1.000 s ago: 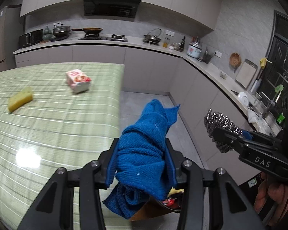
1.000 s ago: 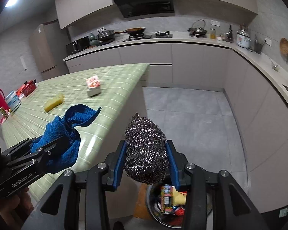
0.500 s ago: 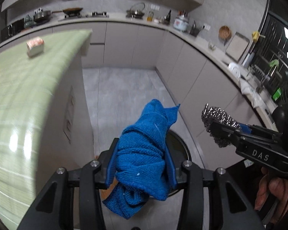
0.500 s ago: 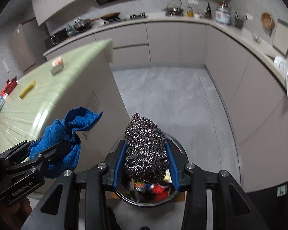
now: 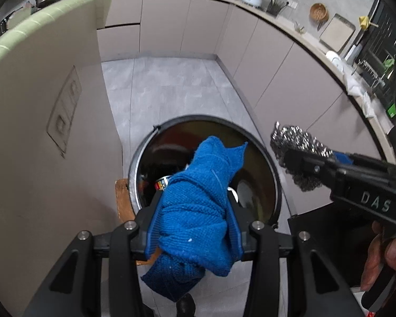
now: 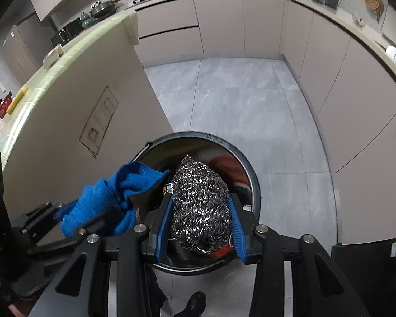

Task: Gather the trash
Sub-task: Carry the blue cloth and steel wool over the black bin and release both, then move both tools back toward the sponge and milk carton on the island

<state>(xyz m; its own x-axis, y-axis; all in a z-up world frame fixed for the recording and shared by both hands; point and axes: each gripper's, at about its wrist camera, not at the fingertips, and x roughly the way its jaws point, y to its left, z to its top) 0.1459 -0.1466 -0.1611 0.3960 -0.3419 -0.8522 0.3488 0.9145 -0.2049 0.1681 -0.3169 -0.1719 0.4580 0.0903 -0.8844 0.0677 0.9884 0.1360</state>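
Observation:
My left gripper is shut on a crumpled blue cloth and holds it over the open round trash bin on the floor. My right gripper is shut on a steel wool scrubber, also above the bin. The bin holds cans and red wrappers. In the left wrist view the right gripper with the scrubber hangs at the bin's right rim. In the right wrist view the left gripper with the cloth is at the bin's left rim.
The kitchen island's beige side panel stands close on the left, with its green striped top above. Grey cabinets run along the back and right. A brown board lies under the bin. Grey tile floor lies beyond.
Both grippers have dropped from island-top height and tilted down over the trash bin, which now fills the middle of both views. Both still hold their objects.

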